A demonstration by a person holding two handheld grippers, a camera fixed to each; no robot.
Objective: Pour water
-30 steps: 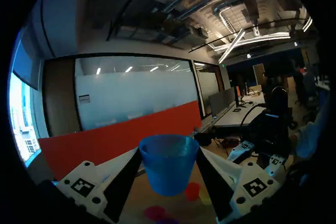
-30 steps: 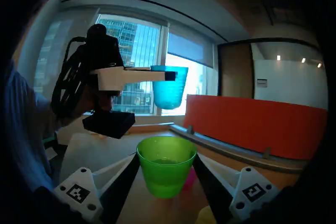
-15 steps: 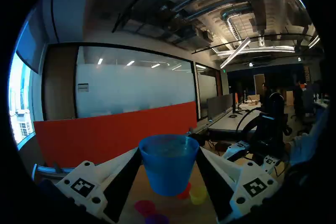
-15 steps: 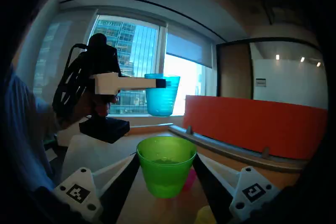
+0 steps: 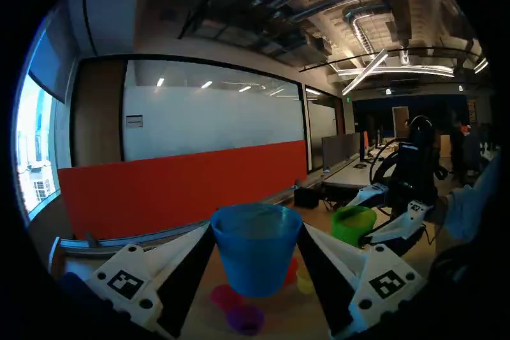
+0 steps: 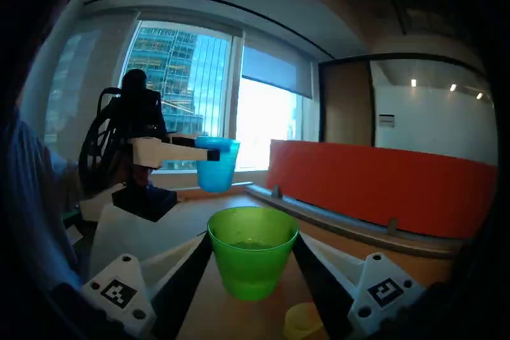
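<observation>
One blue cup [image 5: 256, 247], one green cup [image 6: 253, 251]

In the left gripper view, the first cup [image 5: 256, 257] sits between the fingers of the left gripper [image 5: 256, 233], above the table [image 5: 287, 316]. Three small cups [image 5: 245, 318] lie on the table beneath it, at 6 o'clock. At 3 o'clock the right gripper [image 5: 360, 220] holds the second cup [image 5: 349, 228]. In the right gripper view, a window [image 6: 191, 78] lies behind the left gripper, at 10 o'clock.
</observation>
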